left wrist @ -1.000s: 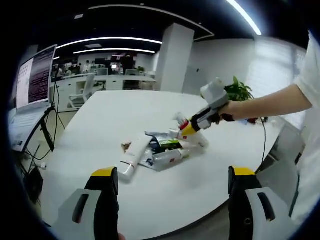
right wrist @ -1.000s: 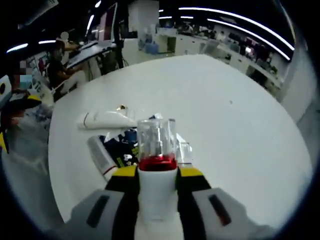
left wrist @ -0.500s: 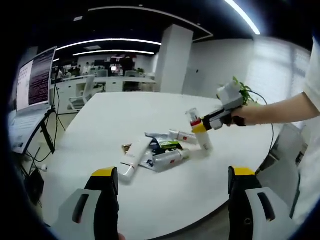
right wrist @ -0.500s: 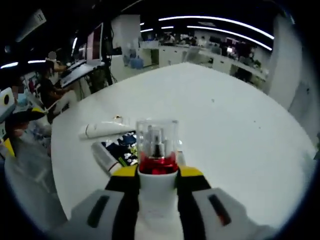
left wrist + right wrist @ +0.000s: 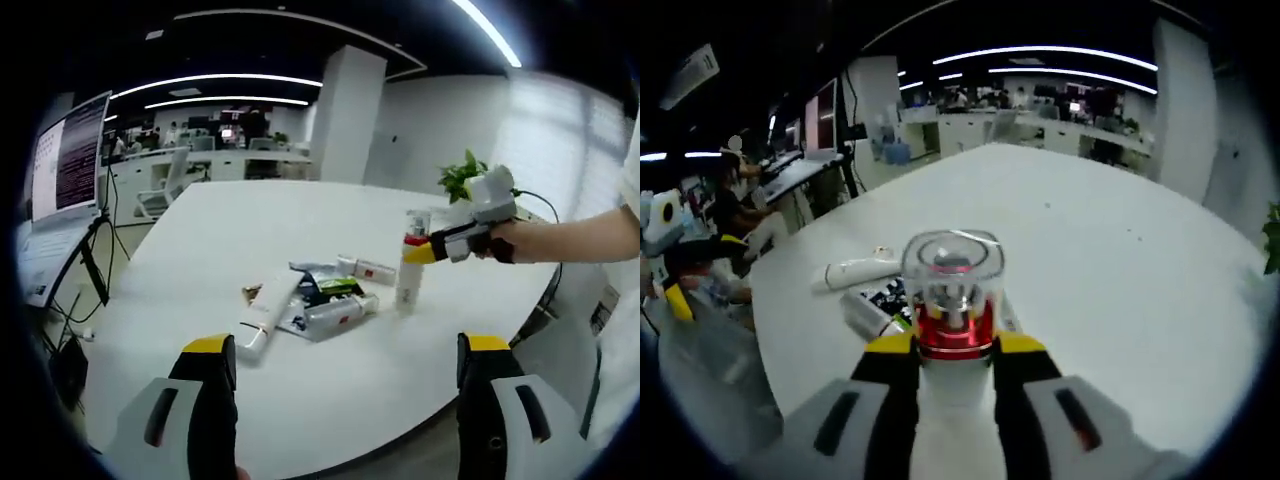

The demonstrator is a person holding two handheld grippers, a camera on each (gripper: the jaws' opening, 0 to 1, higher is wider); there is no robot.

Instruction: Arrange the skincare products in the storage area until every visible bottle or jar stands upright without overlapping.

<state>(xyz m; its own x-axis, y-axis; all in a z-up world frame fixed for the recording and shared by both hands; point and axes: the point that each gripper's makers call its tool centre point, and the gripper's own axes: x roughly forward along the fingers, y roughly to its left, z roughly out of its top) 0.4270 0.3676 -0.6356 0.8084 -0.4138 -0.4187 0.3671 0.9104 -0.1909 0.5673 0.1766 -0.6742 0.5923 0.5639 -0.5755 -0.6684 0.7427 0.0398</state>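
Standing off to the left of the left gripper view, a monitor (image 5: 70, 150) on its stand overlooks the big white table (image 5: 200, 240), with rows of office desks behind it under ceiling light strips. Nearer the middle of the table lies the untidy heap of skincare products: a long white tube (image 5: 262, 315) flat on its side, a dark sachet with green print (image 5: 335, 288) partly under other items, a pale bottle (image 5: 335, 315) lying down beside it, and a small white tube (image 5: 368, 270) just behind. The left gripper (image 5: 340, 410) hangs back at the near table edge, its yellow-tipped jaws spread wide with nothing between them. Right of the heap, a white pump bottle (image 5: 409, 272) with a red collar and clear cap stands upright on the table, apart from the pile, and the right gripper (image 5: 432, 252) is clamped on its upper part, held by a person's hand (image 5: 500, 243). A green plant (image 5: 460, 180) sits behind that hand. From the right gripper view, the jaws pinch the bottle's white body just beneath the red collar.
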